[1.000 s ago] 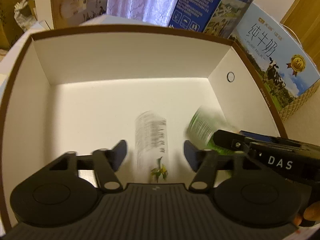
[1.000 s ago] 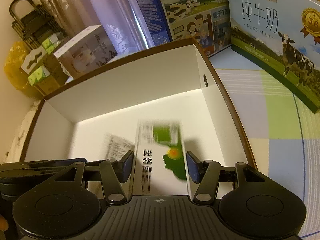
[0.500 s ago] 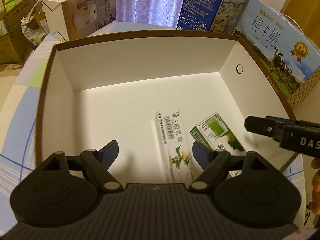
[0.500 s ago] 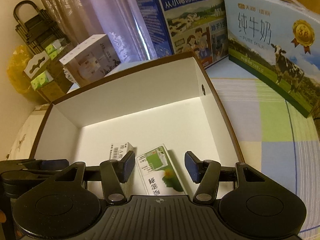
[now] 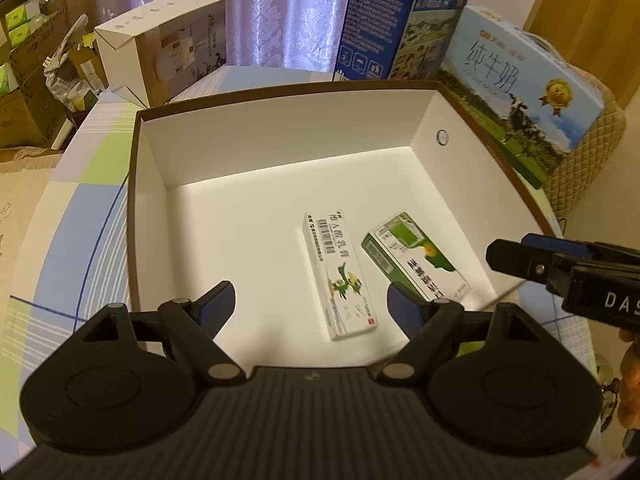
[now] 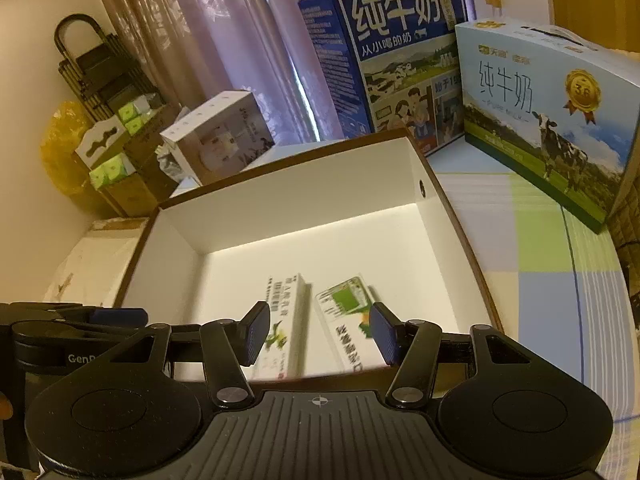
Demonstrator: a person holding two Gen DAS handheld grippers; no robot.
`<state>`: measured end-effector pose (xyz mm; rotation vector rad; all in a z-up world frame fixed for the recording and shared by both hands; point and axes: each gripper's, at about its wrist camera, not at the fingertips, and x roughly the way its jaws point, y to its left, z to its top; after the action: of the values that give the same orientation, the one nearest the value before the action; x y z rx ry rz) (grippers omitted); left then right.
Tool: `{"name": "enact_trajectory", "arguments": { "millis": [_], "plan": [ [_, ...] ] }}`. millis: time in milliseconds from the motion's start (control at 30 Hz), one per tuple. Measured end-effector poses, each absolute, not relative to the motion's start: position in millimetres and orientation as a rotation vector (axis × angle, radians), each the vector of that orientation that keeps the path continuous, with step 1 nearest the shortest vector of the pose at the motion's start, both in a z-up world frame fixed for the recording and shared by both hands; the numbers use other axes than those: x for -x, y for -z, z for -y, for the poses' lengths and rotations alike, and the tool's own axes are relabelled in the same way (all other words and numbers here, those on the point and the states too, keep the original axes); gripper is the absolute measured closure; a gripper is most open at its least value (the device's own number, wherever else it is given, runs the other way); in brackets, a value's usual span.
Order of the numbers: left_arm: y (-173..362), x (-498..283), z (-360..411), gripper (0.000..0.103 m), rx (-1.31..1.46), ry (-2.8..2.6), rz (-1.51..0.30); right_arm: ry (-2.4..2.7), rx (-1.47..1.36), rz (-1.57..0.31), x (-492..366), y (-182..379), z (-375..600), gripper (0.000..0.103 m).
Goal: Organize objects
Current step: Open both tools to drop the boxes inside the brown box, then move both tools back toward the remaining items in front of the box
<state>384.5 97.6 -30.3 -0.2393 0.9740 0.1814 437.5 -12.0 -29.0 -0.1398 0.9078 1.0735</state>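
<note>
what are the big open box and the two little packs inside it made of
The open box looks like rigid paperboard: matte white inner walls, a brown cut rim, sharp folded corners. The white pack and the green-and-white pack look like thin printed carton with a slight sheen: crisp folded edges, a barcode and printed text. What is inside them cannot be seen.

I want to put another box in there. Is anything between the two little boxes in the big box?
No. Between the white carton and the green carton only a bare strip of the box floor shows, clearest in the left wrist view.
</note>
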Motion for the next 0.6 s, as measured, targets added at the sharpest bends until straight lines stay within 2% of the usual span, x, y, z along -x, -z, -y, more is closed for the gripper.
{"name": "enact_trajectory", "arguments": {
  "millis": [600],
  "plan": [
    [7.6,-312.9,-74.5,0.023,0.213,-0.155,-0.956,-1.054,0.071,-0.915,-386.3,8.6,73.7,0.050]
  ]
}}
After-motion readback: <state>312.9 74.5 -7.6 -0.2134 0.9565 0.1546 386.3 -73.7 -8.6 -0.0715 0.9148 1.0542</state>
